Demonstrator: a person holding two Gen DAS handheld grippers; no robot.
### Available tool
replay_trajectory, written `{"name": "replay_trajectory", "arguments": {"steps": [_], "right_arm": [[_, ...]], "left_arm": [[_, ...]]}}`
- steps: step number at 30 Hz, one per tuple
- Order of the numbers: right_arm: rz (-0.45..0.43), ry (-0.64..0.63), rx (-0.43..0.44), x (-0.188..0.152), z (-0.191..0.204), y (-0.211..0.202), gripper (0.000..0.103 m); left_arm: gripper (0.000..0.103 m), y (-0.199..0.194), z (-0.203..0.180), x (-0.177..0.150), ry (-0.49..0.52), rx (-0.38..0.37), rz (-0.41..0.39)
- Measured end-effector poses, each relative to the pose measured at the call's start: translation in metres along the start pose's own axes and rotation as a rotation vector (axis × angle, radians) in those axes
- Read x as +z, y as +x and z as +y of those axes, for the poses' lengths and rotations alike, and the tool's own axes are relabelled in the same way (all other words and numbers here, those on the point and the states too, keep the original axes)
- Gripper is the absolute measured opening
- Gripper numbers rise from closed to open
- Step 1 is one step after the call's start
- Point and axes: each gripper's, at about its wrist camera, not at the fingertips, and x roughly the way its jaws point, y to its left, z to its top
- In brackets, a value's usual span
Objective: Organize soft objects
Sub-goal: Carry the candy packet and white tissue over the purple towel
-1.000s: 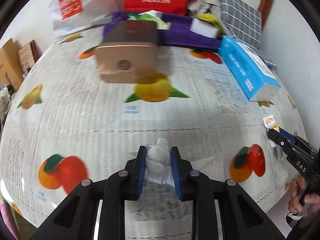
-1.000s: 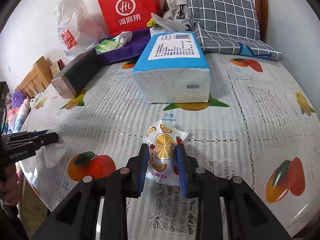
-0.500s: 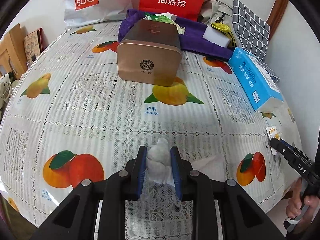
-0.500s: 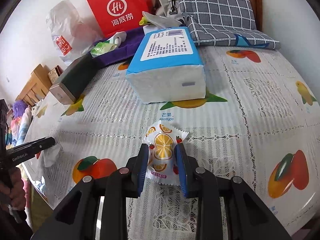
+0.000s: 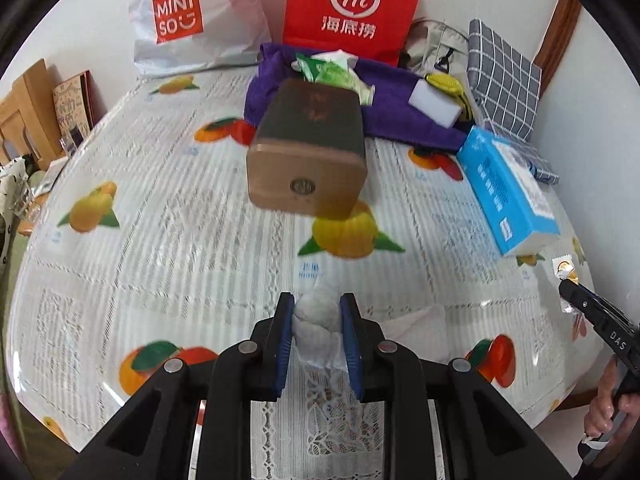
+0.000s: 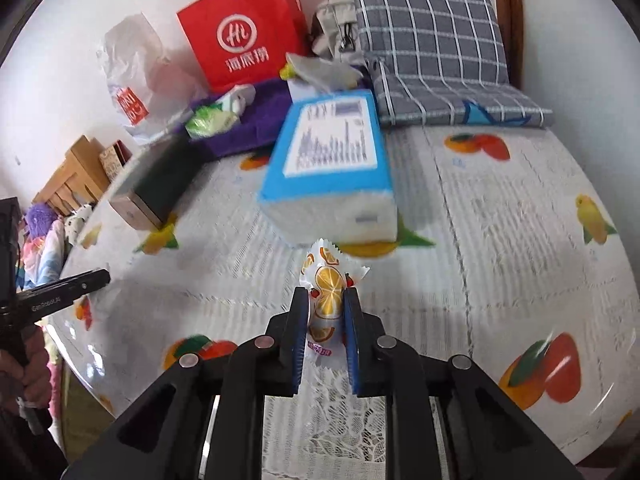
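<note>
My left gripper (image 5: 318,322) is shut on a crumpled white tissue (image 5: 316,328), held above the fruit-print tablecloth (image 5: 180,264). My right gripper (image 6: 326,314) is shut on a small snack packet with orange slices printed on it (image 6: 329,284), held just in front of the blue tissue pack (image 6: 332,164). The purple cloth (image 5: 384,96) lies at the back with a green packet (image 5: 334,74), a white sponge (image 5: 434,102) and a yellow item (image 5: 444,82) on it. The right gripper shows at the right edge of the left wrist view (image 5: 568,284).
A brown tin box (image 5: 310,160) lies mid-table. A red paper bag (image 5: 352,4) and a white Miniso bag (image 5: 188,20) stand against the back wall. A grey checked cushion (image 6: 432,44) lies at the back right. The blue tissue pack (image 5: 506,192) lies right. Wooden furniture (image 5: 24,112) stands left.
Both grippers have moved forward toward the back of the table with their loads still held. The tin box and the tissue pack now appear closer.
</note>
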Motion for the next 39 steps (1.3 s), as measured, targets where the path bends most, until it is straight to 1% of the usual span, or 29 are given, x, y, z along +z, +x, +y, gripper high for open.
{"name": "replay_trajectory", "arguments": {"steps": [4, 10, 15, 19, 22, 27, 31, 39], "right_arm": [[-0.04, -0.022, 0.013, 0.018, 0.007, -0.013, 0.017], [-0.099, -0.068, 0.029, 0.049, 0.019, -0.028, 0.017], [-0.136, -0.092, 0.05, 0.079, 0.029, -0.032, 0.017], [-0.148, -0.105, 0.063, 0.105, 0.037, -0.03, 0.017], [-0.159, -0.115, 0.09, 0.124, 0.043, -0.027, 0.017], [-0.154, -0.121, 0.107, 0.156, 0.052, -0.011, 0.018], [-0.135, -0.115, 0.115, 0.174, 0.055, 0.006, 0.018], [-0.103, -0.125, 0.131, 0.204, 0.06, 0.045, 0.018]], "left_arm": [[0.022, -0.011, -0.001, 0.014, 0.009, 0.013, -0.029], [0.023, -0.025, -0.002, 0.045, 0.027, 0.039, -0.076], [0.023, -0.029, -0.004, 0.07, 0.031, 0.037, -0.1], [0.023, -0.028, -0.007, 0.092, 0.03, 0.035, -0.114], [0.023, -0.026, -0.008, 0.108, 0.03, 0.032, -0.124], [0.023, -0.017, -0.01, 0.135, 0.039, 0.04, -0.135], [0.023, -0.006, -0.011, 0.156, 0.025, 0.039, -0.136], [0.023, 0.017, -0.017, 0.192, 0.032, 0.045, -0.144]]}}
